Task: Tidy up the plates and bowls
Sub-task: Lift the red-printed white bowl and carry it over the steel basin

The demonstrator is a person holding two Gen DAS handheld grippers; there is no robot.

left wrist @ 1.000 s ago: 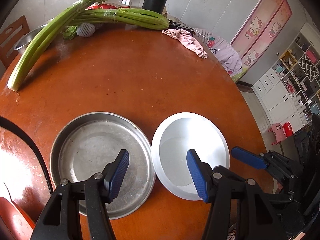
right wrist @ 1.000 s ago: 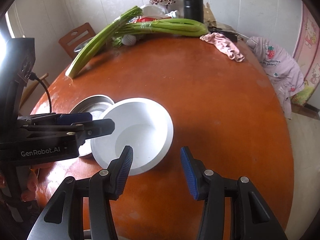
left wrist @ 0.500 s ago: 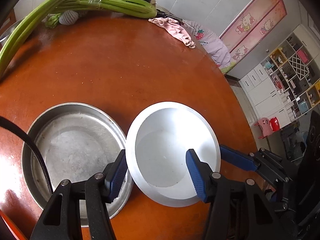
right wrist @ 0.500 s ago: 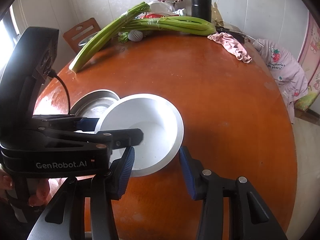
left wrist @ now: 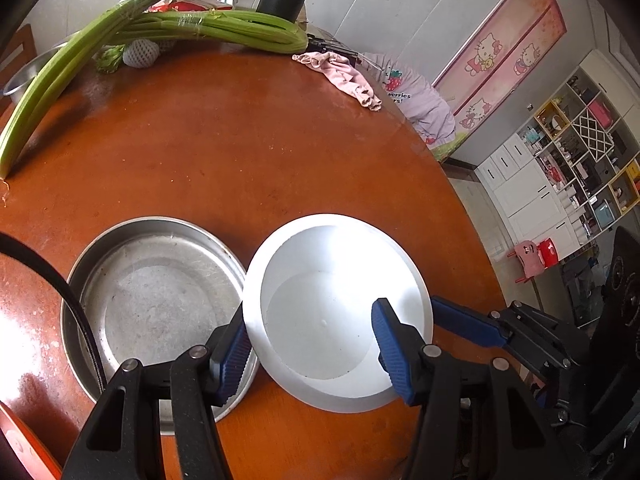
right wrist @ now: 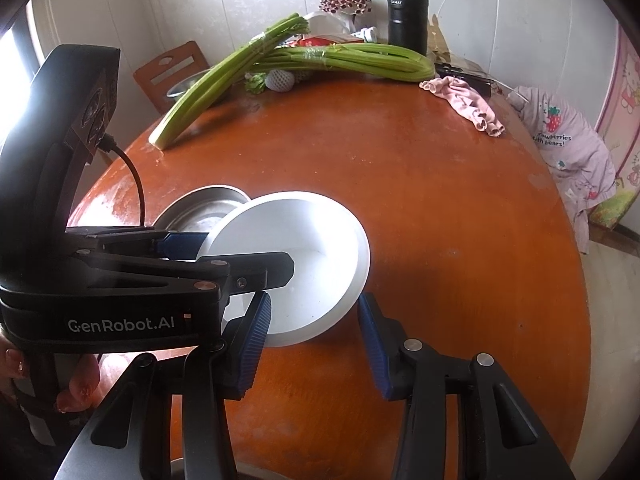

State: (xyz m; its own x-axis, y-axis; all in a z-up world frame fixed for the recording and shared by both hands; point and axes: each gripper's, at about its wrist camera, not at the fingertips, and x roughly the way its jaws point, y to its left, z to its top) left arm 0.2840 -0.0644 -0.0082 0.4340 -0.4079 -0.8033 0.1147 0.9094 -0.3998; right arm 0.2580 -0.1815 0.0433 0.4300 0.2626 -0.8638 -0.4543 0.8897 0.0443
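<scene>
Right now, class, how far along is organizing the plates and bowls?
Done: nothing is stacked yet. In hand: the left gripper straddles the rim of the tilted white bowl, which overlaps the metal pan. Left: probably setting it inside the pan.

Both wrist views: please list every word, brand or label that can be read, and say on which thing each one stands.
"GenRobot.AI": side of the left gripper.
"berries with bears!": partly hidden print on the lilac garment.
White brand mark on the black flask: too small to read.
Hello Kitty figures, no readable words, on the pink panel.
</scene>
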